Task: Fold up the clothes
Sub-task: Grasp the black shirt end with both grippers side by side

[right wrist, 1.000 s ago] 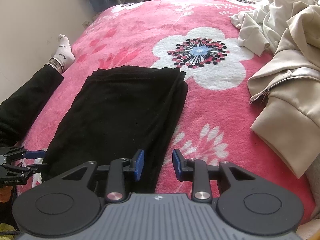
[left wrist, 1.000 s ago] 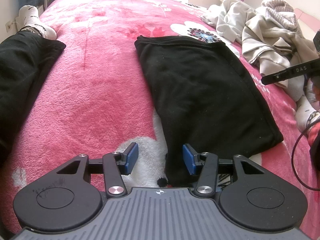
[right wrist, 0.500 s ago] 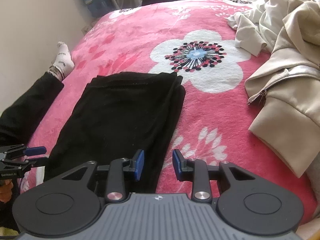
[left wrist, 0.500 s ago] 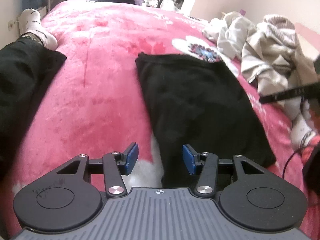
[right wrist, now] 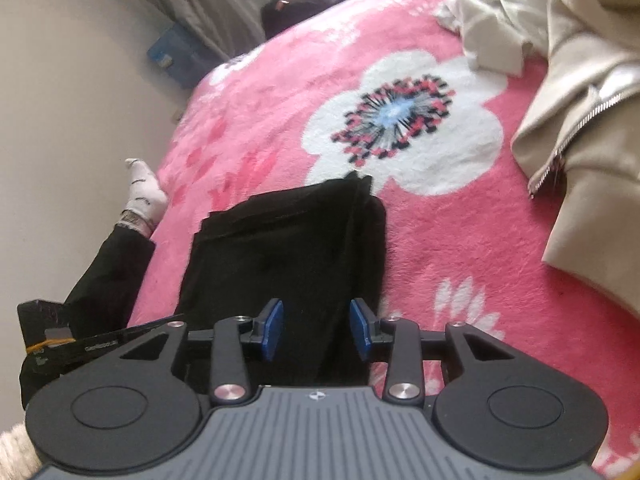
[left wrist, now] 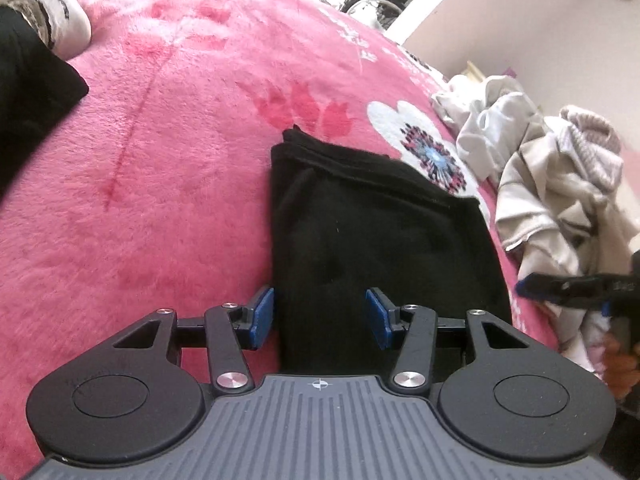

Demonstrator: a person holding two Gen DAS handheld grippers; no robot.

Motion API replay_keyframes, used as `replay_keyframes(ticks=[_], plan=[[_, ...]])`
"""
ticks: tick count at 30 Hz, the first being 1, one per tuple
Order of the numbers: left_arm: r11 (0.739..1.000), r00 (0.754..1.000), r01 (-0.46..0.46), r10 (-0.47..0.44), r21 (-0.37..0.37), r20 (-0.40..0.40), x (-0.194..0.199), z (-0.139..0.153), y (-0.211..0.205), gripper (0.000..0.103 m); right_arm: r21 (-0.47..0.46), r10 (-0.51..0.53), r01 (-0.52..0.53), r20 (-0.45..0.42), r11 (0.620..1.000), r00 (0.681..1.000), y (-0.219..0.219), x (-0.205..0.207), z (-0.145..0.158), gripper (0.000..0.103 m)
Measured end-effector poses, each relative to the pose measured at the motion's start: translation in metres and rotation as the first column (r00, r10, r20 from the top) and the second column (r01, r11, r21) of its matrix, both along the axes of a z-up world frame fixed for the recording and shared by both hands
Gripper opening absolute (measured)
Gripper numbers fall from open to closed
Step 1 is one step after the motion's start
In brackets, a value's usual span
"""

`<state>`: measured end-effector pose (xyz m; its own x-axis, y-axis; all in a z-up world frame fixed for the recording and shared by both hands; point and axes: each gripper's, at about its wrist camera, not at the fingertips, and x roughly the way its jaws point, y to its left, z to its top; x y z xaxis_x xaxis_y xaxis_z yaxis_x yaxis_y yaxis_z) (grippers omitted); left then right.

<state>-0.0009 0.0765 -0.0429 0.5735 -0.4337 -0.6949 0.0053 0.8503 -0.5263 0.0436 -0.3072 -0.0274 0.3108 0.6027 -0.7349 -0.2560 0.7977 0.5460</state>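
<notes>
A black garment lies folded into a long strip on the pink flowered blanket. My left gripper stands open over the strip's near left edge, its blue pads apart with black cloth seen between them, not pinched. In the right wrist view the same garment runs away from me. My right gripper is over its near right part, jaws opening, cloth between the pads but no grip. The right gripper's tip shows in the left wrist view at the right edge.
A heap of beige and white clothes lies at the right, with a zipped beige jacket. A person's leg in black trousers with a white sock rests on the blanket's left side. A wall runs along the left.
Both grippers rolled and came in over the black garment's near end; the left one shifted right onto its left edge. The right jaws have spread wider.
</notes>
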Motion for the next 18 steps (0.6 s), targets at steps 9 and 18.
replay_keyframes(ticks=[9, 18], plan=[[0.992, 1.000, -0.016, 0.018, -0.124, 0.015, 0.045, -0.010, 0.013, 0.051, 0.056, -0.067, 0.073, -0.106, 0.996, 0.992, 0.001, 0.037, -0.037, 0.042], [0.981, 0.999, -0.024, 0.032, -0.192, 0.039, 0.079, -0.021, 0.017, 0.051, 0.144, -0.131, 0.147, -0.113, 0.979, 0.985, 0.006, 0.067, -0.056, 0.041]])
